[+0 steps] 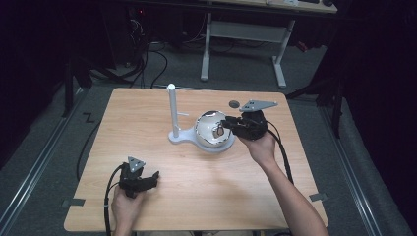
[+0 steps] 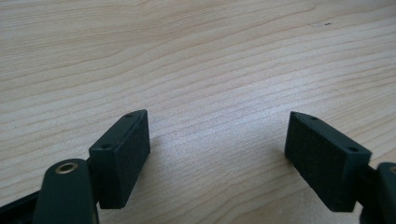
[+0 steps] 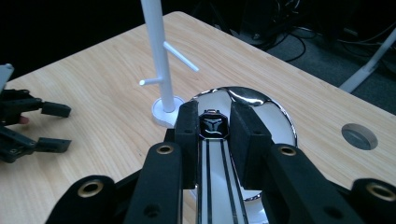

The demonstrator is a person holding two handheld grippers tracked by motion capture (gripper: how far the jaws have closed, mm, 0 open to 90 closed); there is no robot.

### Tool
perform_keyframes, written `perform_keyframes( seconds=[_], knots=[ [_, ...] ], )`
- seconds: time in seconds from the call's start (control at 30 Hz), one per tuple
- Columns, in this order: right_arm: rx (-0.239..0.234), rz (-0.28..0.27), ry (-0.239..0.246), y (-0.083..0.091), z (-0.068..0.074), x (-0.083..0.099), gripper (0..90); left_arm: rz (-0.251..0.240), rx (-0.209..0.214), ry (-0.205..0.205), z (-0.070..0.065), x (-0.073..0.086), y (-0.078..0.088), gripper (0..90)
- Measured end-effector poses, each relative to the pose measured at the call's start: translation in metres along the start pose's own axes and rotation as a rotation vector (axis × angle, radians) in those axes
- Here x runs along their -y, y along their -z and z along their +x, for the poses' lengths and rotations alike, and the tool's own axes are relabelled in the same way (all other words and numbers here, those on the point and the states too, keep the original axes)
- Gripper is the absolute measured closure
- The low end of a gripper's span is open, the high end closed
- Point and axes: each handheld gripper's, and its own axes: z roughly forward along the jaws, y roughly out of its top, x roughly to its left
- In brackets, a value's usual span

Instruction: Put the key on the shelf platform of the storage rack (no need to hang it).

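My right gripper [image 3: 214, 108] is shut on a watch [image 3: 214, 127] with a black face and a white strap with black stripes. The watch hangs over a shiny round bowl [image 3: 275, 114] that sits on the base of a white stand [image 3: 156, 56] with short pegs. From the high view the right gripper [image 1: 227, 123] reaches from the right over the bowl [image 1: 206, 135], with the watch [image 1: 220, 131] at its tips and the stand's post [image 1: 172, 108] just left. My left gripper [image 1: 153, 178] rests near the front left of the table, open, with bare wood between its fingers [image 2: 123, 149].
The wooden table [image 1: 147, 123] has a round cable hole [image 1: 234, 103] at the back, behind the bowl. In the right gripper view, the left gripper [image 3: 65, 127] shows at the far left and the hole [image 3: 358, 136] at the right. Desk legs and cables stand on the floor beyond.
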Motion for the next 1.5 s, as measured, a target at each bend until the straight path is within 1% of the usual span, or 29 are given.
perform_keyframes(
  seconds=[0.33, 0.5, 0.6, 0.87, 0.93, 0.97, 1.13, 1.3, 1.5],
  knots=[
    [0.019, 0.032, -0.006, -0.017, -0.003, 0.003, 74.4, 0.001, 0.001, 0.001, 0.000, 0.000, 0.000, 22.6],
    [0.027, 0.062, -0.022, -0.028, -0.008, 0.007, 74.4, 0.000, 0.002, 0.002, 0.000, 0.000, 0.000, 22.6],
    [0.023, 0.077, -0.037, -0.033, -0.009, 0.008, 74.4, 0.000, -0.001, 0.000, 0.000, 0.000, 0.000, 22.7],
    [0.025, 0.099, -0.048, -0.043, -0.009, 0.010, 74.4, 0.000, 0.003, 0.003, 0.001, 0.000, 0.000, 22.7],
    [0.022, 0.105, -0.060, -0.048, -0.012, 0.012, 74.4, -0.001, 0.004, 0.005, 0.001, 0.000, 0.000, 22.7],
    [0.023, 0.113, -0.074, -0.050, -0.012, 0.012, 74.4, -0.001, 0.004, 0.004, 0.001, 0.000, 0.000, 22.7],
    [0.030, 0.117, -0.102, -0.058, -0.016, 0.014, 74.4, -0.002, 0.006, 0.007, 0.001, 0.000, 0.000, 22.7],
    [0.042, 0.116, -0.112, -0.061, -0.018, 0.015, 74.4, -0.003, 0.007, 0.008, 0.001, 0.000, 0.000, 22.9],
    [0.067, 0.124, -0.130, -0.069, -0.024, 0.019, 74.3, -0.005, 0.008, 0.012, 0.002, 0.000, 0.000, 23.1]
  ],
)
